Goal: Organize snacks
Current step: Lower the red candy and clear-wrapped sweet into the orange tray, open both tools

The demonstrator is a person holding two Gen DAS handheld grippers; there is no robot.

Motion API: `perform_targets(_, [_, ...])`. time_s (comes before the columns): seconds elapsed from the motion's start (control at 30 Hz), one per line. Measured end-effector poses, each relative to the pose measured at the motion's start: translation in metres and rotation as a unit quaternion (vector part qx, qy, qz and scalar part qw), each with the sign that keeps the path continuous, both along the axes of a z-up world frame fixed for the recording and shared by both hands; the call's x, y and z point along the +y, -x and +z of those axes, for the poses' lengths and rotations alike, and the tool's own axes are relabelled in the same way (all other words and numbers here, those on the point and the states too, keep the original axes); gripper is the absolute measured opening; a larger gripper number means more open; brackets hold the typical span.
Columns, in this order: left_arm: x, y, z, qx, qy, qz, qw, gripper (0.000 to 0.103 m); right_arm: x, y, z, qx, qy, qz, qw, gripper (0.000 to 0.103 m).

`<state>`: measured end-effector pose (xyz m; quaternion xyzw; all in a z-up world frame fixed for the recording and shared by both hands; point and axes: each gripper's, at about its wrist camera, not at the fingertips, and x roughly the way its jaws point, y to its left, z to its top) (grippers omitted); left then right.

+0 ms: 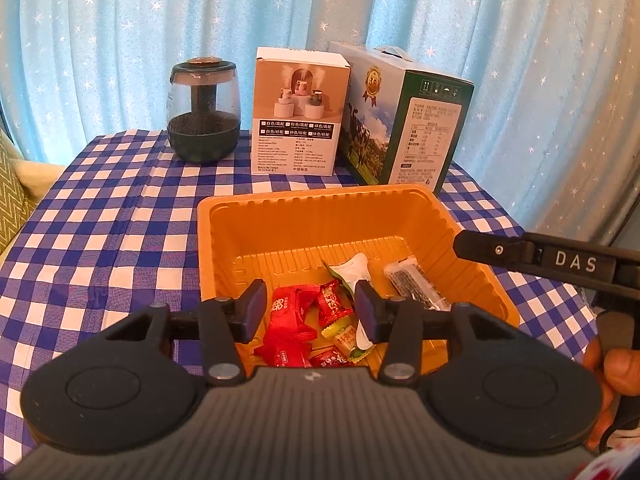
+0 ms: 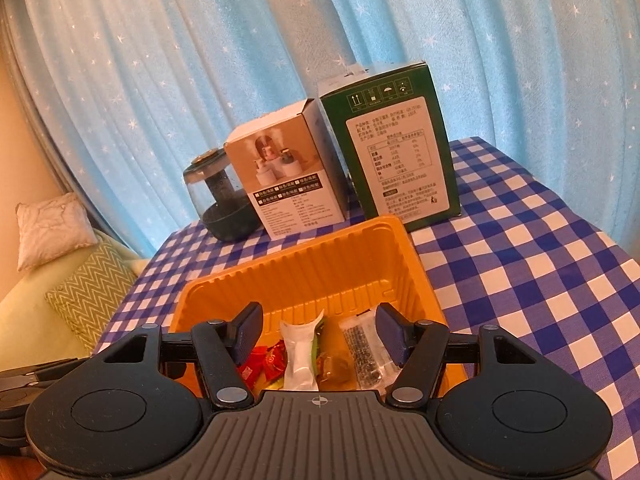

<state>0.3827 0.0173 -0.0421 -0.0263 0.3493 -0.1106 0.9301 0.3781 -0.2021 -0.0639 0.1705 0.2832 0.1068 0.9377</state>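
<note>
Far ahead and to the left of the left gripper (image 1: 310, 310) a glass jar (image 1: 204, 114) with a dark lid and dark contents stands on the blue-and-white checked tablecloth (image 1: 100, 216); just right of it stands a white carton (image 1: 298, 114) printed with small humidifiers, and right of that, close beside it, a taller green-and-white box (image 1: 404, 120) with a printed table on its end. In front of these, directly ahead of both tools, sits the orange plastic tray (image 1: 320, 208), and the snacks all lie on its floor at the near end. The left gripper hovers over that near end with its fingers spread apart and nothing between them; below the gap lie the red wrapped candies (image 1: 294, 320), then small yellow candies (image 1: 344, 334), and a white-and-green sachet (image 1: 352, 270) runs up past the right finger. Further right rests a clear packet of dark seed bar (image 1: 416, 286). From the right edge of the left view the other tool's finger reaches over the tray's right rim. The right gripper (image 2: 320, 336) also hangs above the tray, fingers parted and empty, with the sachet and an amber candy (image 2: 334, 366) showing in the gap and the clear packet just inside its right finger. Blue star-dotted curtains (image 2: 200, 60) hang behind the table.
</note>
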Motion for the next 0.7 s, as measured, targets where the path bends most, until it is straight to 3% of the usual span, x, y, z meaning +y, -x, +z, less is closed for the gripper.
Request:
perform_targets(0.3, [-0.001, 0.001, -0.001, -0.001, -0.003, -0.002, 1.0000, 0.047, -0.001, 0.001, 0.000, -0.001, 0.006, -0.003, 1.000, 0.063])
perform_targets(0.7, [-0.002, 0.017, -0.002, -0.016, -0.016, -0.004, 0.9997, 0.062, -0.007, 0.011, 0.003, -0.012, 0.017, -0.008, 1.000, 0.063])
